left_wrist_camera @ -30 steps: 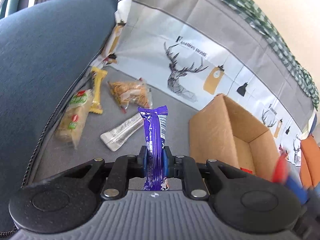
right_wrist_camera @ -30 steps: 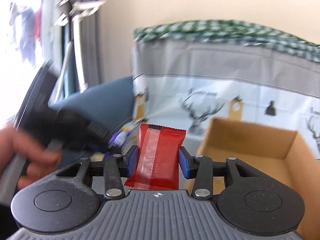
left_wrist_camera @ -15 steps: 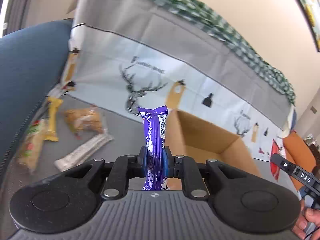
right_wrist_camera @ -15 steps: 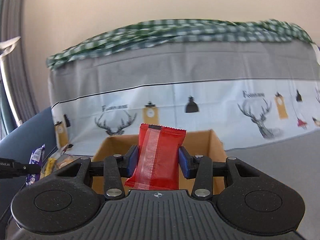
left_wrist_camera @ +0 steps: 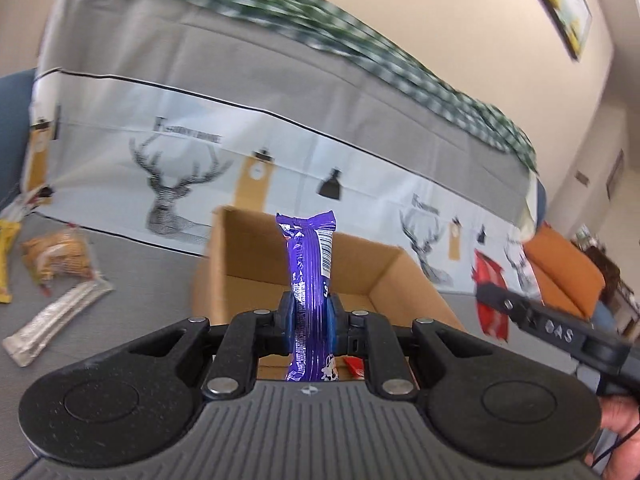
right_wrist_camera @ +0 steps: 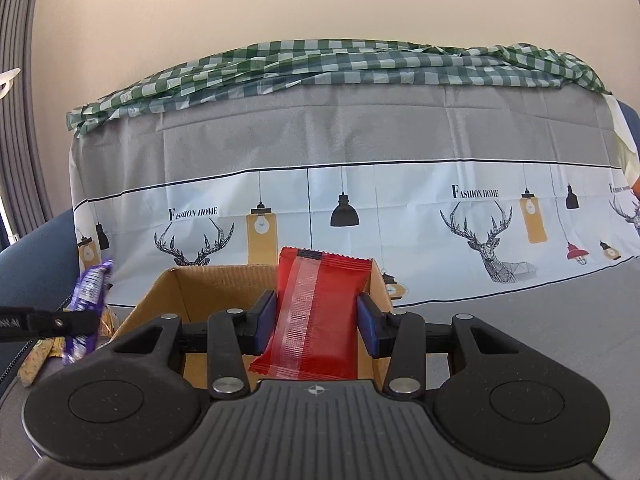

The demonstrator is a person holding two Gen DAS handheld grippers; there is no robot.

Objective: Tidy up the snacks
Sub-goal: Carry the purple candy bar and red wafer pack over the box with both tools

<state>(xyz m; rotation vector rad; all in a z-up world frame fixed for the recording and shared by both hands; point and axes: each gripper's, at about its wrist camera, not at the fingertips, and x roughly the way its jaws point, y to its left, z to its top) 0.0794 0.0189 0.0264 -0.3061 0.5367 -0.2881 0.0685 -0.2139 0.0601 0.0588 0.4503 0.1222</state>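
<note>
My left gripper [left_wrist_camera: 310, 322] is shut on a purple snack bar [left_wrist_camera: 308, 256] that stands upright, held in front of an open cardboard box [left_wrist_camera: 240, 264]. A red packet [left_wrist_camera: 355, 366] lies inside the box. My right gripper [right_wrist_camera: 316, 320] is shut on a red snack packet [right_wrist_camera: 320, 312], held over the same box [right_wrist_camera: 188, 284]. The right gripper and its red packet [left_wrist_camera: 490, 300] show at the right of the left wrist view. The left gripper with the purple bar [right_wrist_camera: 86, 300] shows at the left of the right wrist view.
A silver bar [left_wrist_camera: 56, 320], a bag of orange snacks [left_wrist_camera: 56, 260] and a yellow packet [left_wrist_camera: 6, 256] lie on the grey sofa seat left of the box. The cloth-covered sofa back [right_wrist_camera: 360, 184] rises behind. A blue armrest [right_wrist_camera: 32, 256] is at the left.
Both grippers swung toward the box with their snacks held. The left view turned right from the loose snacks to the box. The right view now faces the box squarely.
</note>
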